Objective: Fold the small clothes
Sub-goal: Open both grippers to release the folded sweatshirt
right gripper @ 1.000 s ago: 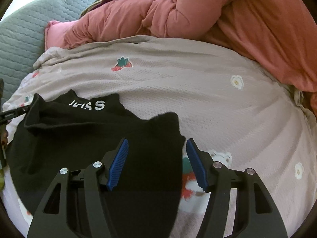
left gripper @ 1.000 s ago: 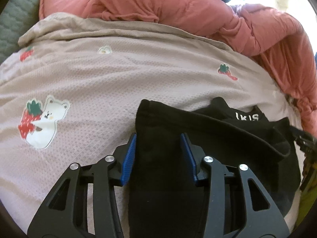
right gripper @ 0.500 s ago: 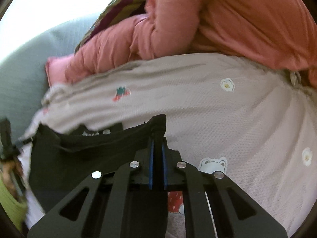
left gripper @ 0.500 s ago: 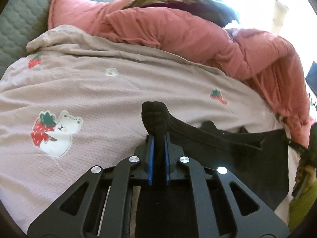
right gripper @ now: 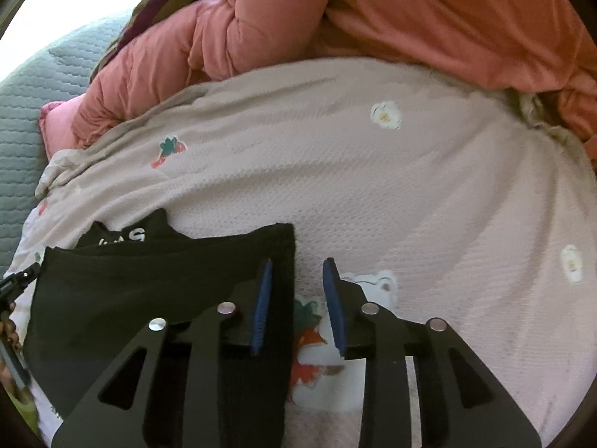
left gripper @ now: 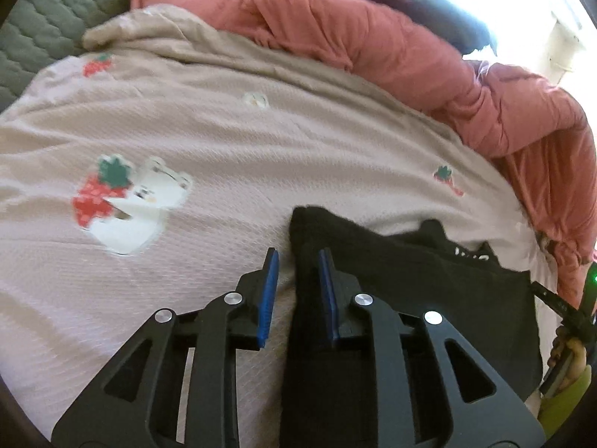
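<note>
Both grippers were spread open above the black garment (left gripper: 429,291), which lay flat on the beige blanket (left gripper: 261,156). Left gripper (left gripper: 296,261) had its blue pads on each side of the garment's left edge, not pinching it. Right gripper (right gripper: 296,272) stood over the garment's right edge (right gripper: 149,283), one pad above the cloth, the other above the blanket (right gripper: 410,194). Beyond the garment lay a pink quilt (left gripper: 410,48).

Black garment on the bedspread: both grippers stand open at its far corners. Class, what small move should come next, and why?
Probably draw both grippers back clear. Jaws are apart, and the black garment lies flat on the bedspread, apparently released.
</note>
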Demonstrator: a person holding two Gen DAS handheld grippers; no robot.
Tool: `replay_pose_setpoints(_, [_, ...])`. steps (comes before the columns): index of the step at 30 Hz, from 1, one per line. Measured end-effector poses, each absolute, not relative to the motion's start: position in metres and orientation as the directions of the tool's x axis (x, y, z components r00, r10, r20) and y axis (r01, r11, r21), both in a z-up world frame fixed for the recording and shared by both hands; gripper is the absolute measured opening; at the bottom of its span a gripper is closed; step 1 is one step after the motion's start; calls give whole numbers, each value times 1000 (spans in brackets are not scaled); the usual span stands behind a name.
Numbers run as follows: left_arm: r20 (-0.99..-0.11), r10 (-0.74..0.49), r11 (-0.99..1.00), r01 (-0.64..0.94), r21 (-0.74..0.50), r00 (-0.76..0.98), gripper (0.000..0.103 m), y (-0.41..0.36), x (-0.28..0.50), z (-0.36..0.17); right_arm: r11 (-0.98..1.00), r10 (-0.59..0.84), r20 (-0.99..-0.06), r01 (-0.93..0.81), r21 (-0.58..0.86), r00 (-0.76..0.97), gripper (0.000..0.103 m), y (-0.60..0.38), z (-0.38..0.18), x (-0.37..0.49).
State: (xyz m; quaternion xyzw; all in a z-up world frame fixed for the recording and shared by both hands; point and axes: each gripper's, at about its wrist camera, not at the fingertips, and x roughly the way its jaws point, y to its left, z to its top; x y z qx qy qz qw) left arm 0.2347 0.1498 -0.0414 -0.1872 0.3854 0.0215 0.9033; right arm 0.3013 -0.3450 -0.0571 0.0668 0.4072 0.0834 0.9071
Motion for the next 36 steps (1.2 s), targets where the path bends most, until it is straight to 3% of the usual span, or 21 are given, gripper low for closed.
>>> replay_pose_setpoints(2, [-683, -100, 932, -172, -319, 723, 14, 148, 224, -31, 974, 221, -707, -116, 193, 672, 36, -346, -49, 291])
replay_pose_setpoints(4, [-670, -92, 943, -152, -297, 737, 24, 141, 214, -22, 972, 233, -689, -139, 191, 686, 41, -345, -40, 277])
replay_pose_setpoints(6, [-669, -90, 956, -124, -265, 738, 31, 128, 206, -16, 968, 251, -679, -172, 184, 690, 42, -338, -34, 267])
replay_pose_setpoints(13, [-684, -106, 983, -29, -183, 722, 41, 78, 179, -12, 949, 296, -663, -289, 125, 688, 45, -311, -24, 215])
replay_pose_setpoints(23, [-751, -78, 996, 26, -81, 656, 50, 33, 160, -44, 896, 330, -713, -444, 29, 619, 46, -248, -44, 184])
replay_pose_setpoints(27, [-760, -50, 998, 9, -59, 648, 55, 31, 154, -58, 908, 264, -794, -418, 14, 548, 46, -245, -71, 190])
replay_pose_setpoints(36, [-750, -67, 996, 4, -85, 657, 56, 36, 148, -60, 921, 291, -797, -380, 84, 529, 53, -259, -77, 183])
